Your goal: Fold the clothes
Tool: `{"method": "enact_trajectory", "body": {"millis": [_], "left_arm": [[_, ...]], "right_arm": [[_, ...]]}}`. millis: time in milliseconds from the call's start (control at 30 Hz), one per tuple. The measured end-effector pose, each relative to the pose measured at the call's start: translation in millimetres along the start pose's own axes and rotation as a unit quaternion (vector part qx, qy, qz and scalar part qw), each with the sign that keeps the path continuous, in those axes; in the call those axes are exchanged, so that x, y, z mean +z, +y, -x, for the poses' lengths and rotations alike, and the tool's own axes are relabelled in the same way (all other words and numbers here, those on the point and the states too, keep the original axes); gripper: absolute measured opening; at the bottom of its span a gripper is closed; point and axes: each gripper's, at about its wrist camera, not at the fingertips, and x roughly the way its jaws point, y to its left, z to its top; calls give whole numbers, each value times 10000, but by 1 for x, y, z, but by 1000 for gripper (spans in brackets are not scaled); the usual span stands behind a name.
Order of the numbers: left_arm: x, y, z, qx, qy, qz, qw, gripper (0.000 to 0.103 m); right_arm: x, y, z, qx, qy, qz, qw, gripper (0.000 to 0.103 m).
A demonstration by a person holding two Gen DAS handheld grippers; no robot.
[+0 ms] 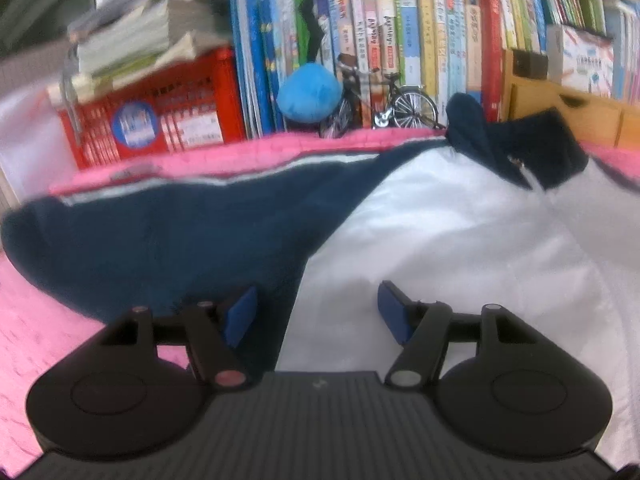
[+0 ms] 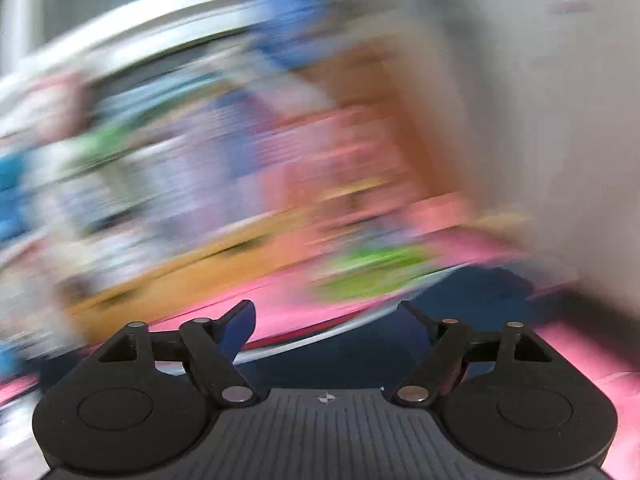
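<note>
The book spines on the far shelf (image 1: 400, 20) carry print too blurred to read. A navy-and-white jacket (image 1: 280, 220) lies spread on the pink quilt (image 1: 36, 332) — navy sleeve left, white body right. The left gripper (image 1: 316, 312) tilts down over it, jaws apart, holding nothing. The right gripper (image 2: 324, 320) — its view smeared — stands wide and empty above the jacket's navy edge.

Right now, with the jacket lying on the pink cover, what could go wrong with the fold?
1. The left gripper hangs open over the seam where the navy sleeve meets the white body; closing here might catch only one layer.
2. The right wrist view is smeared with blur, and the right gripper is open and empty, so it might close off target.
3. The collar lies beside the toy bicycle; a pull could topple it.
</note>
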Motion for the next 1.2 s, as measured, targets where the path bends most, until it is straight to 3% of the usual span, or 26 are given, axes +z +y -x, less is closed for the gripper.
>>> {"method": "enact_trajectory", "body": {"millis": [100,167,233,333,433,533,633,667,733,767,867,933,1000,1100,1167,1200], "left_arm": [[3,18,0,-130,53,-78,9999,66],[6,32,-1,-38,4,-218,9998,66],[11,57,-9,196,-6,-174,9997,66],[19,108,-30,654,101,61,9978,67],[27,161,-52,1167,60,221,9929,76],[37,208,-72,1913,68,159,9814,82],[40,254,-85,2468,239,588,9670,82],[41,262,-86,2596,304,714,9626,81],[45,266,-80,2668,480,966,9577,66],[45,260,-73,2562,448,1028,9601,58],[42,220,-41,1861,65,830,9790,58],[36,179,-14,1196,-169,580,9910,58],[30,139,11,305,-157,597,9976,58],[14,78,44,-1106,84,565,9922,58],[7,35,64,-1774,113,165,9839,58],[6,13,70,-2065,133,-101,9783,59]], "right_arm": [[-47,93,-8,1502,900,314,9840,82],[-81,148,-17,2057,1384,590,9670,82],[-112,190,-27,2297,1796,845,9528,82],[-145,230,-32,2314,2111,1224,9418,83],[-156,248,-25,1984,1819,1840,9454,84],[-165,258,-20,1740,1645,2297,9433,88],[-171,268,-24,1614,1665,2528,9393,93],[-173,269,-24,1588,1667,2589,9381,95],[-174,269,-24,1578,1683,2617,9372,96],[-174,269,-24,1580,1693,2614,9370,97],[-173,267,-23,1579,1707,2632,9363,98],[-173,268,-23,1580,1715,2640,9359,99],[-172,268,-23,1572,1713,2640,9361,99],[-172,265,-14,1335,1649,2612,9417,93],[-171,258,0,1272,1659,2582,9432,73],[-171,252,10,1260,1657,2556,9441,70]]}}
